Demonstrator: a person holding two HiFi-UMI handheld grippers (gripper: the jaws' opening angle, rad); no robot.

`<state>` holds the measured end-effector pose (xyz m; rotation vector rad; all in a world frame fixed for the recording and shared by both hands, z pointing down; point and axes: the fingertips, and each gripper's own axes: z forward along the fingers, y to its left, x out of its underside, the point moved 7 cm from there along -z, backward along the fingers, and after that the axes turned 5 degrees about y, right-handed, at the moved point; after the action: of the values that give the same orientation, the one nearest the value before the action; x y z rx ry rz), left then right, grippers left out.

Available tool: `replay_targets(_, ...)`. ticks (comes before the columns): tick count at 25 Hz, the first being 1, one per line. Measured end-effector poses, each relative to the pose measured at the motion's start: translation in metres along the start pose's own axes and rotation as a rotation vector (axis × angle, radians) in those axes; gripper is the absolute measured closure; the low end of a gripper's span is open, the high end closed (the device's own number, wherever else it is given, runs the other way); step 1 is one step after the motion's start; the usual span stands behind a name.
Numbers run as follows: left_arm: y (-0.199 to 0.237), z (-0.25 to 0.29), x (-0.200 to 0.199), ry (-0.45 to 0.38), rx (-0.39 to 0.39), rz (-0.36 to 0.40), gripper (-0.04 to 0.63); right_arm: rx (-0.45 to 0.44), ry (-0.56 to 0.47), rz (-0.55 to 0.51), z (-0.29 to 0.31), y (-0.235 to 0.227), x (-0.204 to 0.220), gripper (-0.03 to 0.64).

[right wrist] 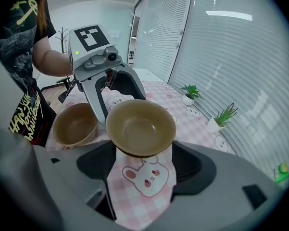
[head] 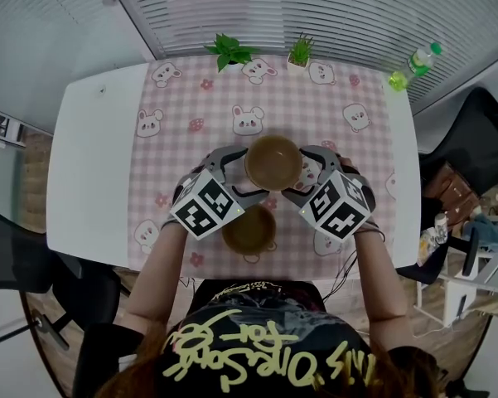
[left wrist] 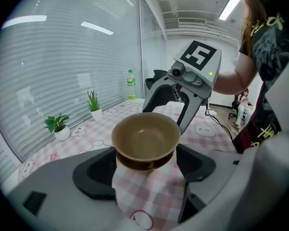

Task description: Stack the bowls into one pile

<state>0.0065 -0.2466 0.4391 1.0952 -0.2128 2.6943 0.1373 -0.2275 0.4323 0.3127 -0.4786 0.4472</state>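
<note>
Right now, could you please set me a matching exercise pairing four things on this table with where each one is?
Things: 1 raised bowl; 2 second bowl; 3 green bottle; 4 potted plants.
Places: A far right corner of the table; B near edge of the cloth; C far edge of the cloth; D between left gripper and right gripper.
Pairs: 1-D; 2-B; 3-A; 4-C.

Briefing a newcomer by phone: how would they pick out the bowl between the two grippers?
On the white table, find the pink checked cloth. At its middle is the brown bowl, held between the left gripper and right gripper; the second bowl lies nearer the person, outside both.
</note>
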Motion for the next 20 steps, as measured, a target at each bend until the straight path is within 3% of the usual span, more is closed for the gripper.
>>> replay_targets(6, -0.0013, 0.0052, 0.0057, 0.052, 0.014, 0.012, 0.202, -0.019, 0.001, 0.027, 0.0026, 0.0038, 0.0015, 0.252)
replay_targets(20, 0.0046, 0.0095, 0.0059, 0.087, 0.053, 0.051, 0.201, -0.045, 0.001, 0.116, 0.0059, 0.0057, 0.0090, 0.250)
